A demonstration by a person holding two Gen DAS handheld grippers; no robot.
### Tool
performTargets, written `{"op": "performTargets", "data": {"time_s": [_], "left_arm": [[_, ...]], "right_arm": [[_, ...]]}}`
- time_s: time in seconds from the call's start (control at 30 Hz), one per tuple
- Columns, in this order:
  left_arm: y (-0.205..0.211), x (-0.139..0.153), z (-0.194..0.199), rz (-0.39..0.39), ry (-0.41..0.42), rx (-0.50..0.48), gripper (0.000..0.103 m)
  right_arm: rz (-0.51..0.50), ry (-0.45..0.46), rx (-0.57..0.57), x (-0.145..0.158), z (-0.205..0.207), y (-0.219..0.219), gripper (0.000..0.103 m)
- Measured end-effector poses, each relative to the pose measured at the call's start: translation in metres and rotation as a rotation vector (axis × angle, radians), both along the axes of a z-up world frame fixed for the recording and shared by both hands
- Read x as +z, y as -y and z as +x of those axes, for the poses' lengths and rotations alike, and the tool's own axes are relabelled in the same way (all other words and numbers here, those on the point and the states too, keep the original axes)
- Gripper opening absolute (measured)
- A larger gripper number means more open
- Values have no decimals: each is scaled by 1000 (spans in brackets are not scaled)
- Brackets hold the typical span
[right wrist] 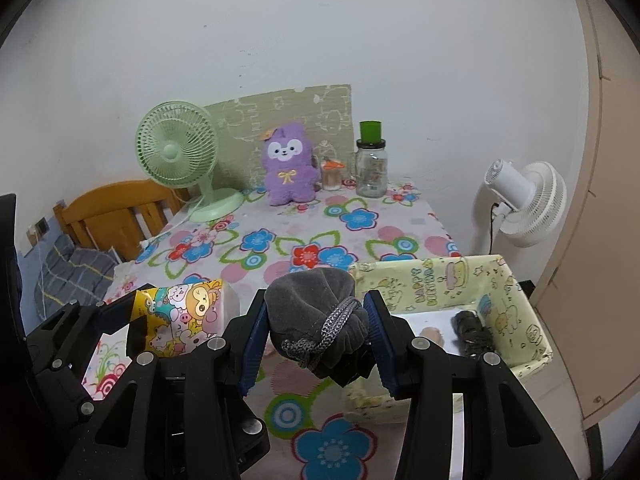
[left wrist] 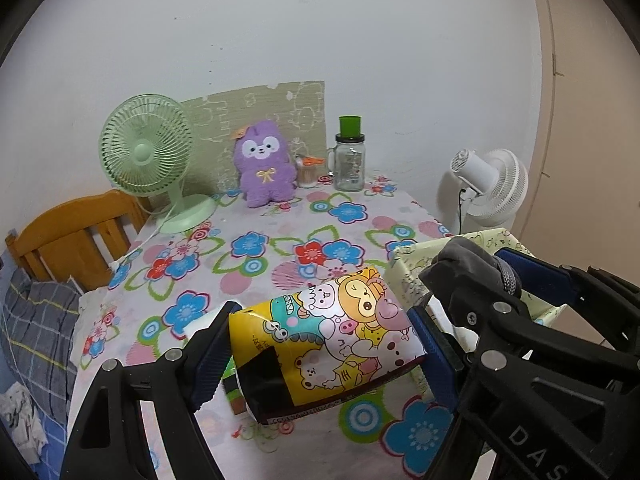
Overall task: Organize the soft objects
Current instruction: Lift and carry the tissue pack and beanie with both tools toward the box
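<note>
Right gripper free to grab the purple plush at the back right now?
Probably not: the right gripper is already shut on a grey drawstring pouch, and the purple plush sits far back on the table by the green fan.

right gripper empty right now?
No: the right gripper is clamped on a grey drawstring pouch held between its blue pads.

Glossy printed tissue pack (left wrist: 328,336), matt grey velvety pouch (right wrist: 316,320), fuzzy plush (left wrist: 264,168)
</note>
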State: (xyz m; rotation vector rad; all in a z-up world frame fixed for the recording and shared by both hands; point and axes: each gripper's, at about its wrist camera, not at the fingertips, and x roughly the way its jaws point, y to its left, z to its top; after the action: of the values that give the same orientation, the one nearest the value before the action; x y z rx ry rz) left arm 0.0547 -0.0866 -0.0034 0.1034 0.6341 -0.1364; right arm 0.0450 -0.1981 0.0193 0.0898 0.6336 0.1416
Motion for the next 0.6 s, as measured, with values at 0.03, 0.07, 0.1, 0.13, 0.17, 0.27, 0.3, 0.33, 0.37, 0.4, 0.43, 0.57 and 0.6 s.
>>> {"op": "performTargets", "data": {"time_s": [0.03,0.07,0.1,0.13,0.17,0.27,0.3,0.33,0.37,0.4,0.43,0.57,0.6], "left_arm": [[2,-1,2,0,-1,-4,84],[5,-1,3,0,-4,-9,84],[7,-1,4,0,-4,-13,84],[11,-2,6,3,-6,-19,84],[13,-2,7,4,-6,-23,84],[21,-4,11,5,-12,-39,84],[23,-4,13,5,-14,-44,84],[26,-5,14,4,-14,-49,84],[29,-5,15,3,-15,-54,84],[32,-5,17,4,-15,-60,84],[35,-5,18,4,-15,-65,84],[47,-6,23,10,-10,-83,84],[50,-6,24,12,-10,-88,84]], "right_arm": [[0,-1,-3,0,1,2,50],[0,-2,-7,-1,2,5,50],[0,-4,-9,-2,3,7,50],[-2,-5,-13,-2,4,10,50],[-4,-7,-16,-2,5,12,50],[-6,-7,-29,-3,8,20,50],[-5,-8,-33,-4,9,22,50],[-4,-8,-38,-4,10,25,50],[-5,-9,-42,-4,11,28,50],[-5,-9,-46,-4,12,31,50],[-5,-8,-51,-5,13,34,50],[1,-9,-70,-6,17,46,50],[2,-9,-74,-7,17,49,50]]}}
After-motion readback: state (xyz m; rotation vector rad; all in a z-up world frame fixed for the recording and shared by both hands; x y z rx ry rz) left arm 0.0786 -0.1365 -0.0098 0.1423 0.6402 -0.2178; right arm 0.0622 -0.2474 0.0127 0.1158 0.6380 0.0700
